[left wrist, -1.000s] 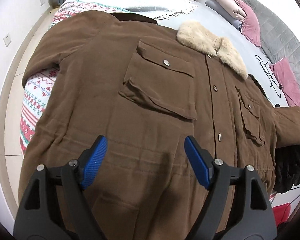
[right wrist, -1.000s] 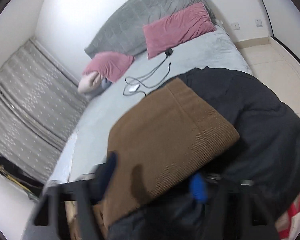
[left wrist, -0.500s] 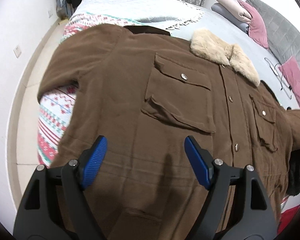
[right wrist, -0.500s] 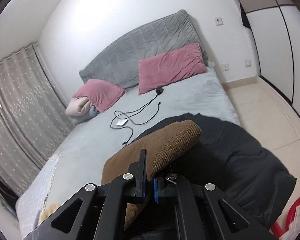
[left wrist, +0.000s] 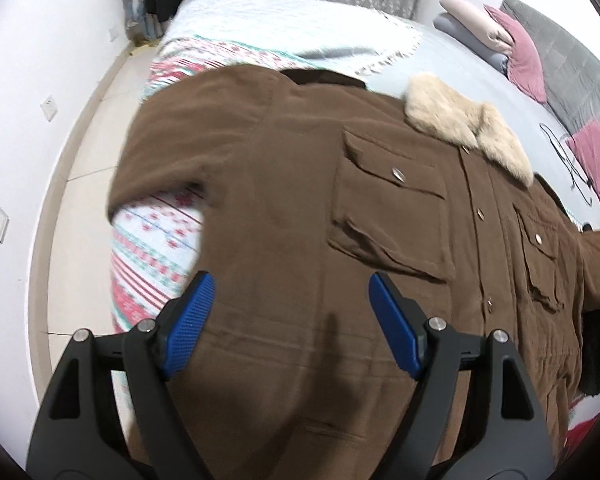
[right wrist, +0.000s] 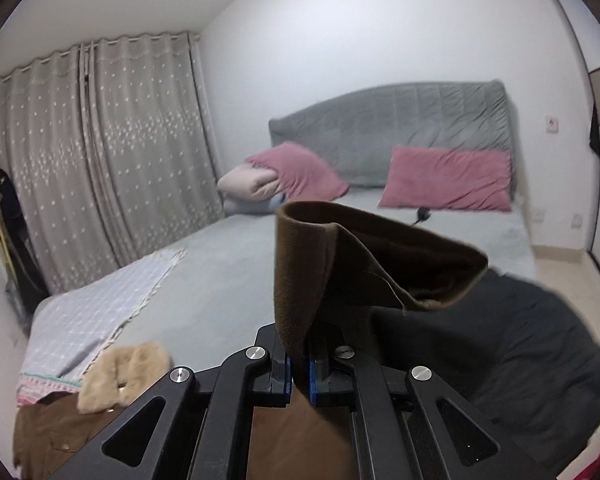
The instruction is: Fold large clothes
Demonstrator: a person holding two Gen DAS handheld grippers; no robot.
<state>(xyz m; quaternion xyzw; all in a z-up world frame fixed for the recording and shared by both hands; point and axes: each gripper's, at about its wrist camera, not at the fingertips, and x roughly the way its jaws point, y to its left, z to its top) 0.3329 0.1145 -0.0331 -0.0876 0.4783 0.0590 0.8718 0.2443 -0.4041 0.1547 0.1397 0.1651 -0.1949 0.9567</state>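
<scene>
A large brown coat point(left wrist: 284, 208) with a beige fur collar point(left wrist: 468, 128) lies front up across the bed, buttoned, with two flap pockets. My left gripper point(left wrist: 290, 308) hovers open above the coat's lower body, nothing between its blue pads. My right gripper point(right wrist: 299, 372) is shut on the cuff of the coat's brown sleeve point(right wrist: 364, 264), which stands lifted above the bed with its opening facing the camera. In the right wrist view the fur collar point(right wrist: 124, 372) shows at lower left.
The bed point(right wrist: 228, 280) has a grey sheet, a patterned blanket point(left wrist: 156, 248) at its foot, pink pillows point(right wrist: 448, 178) and a grey headboard. A dark garment point(right wrist: 512, 344) lies at the bed's right side. A black cable point(left wrist: 572, 168) rests near the pillows. Floor tiles point(left wrist: 80, 200) run left of the bed.
My right gripper closed on the sleeve cuff, lifted it and rolled, so its view now looks level across the bed. My left gripper drifted back slightly, staying open.
</scene>
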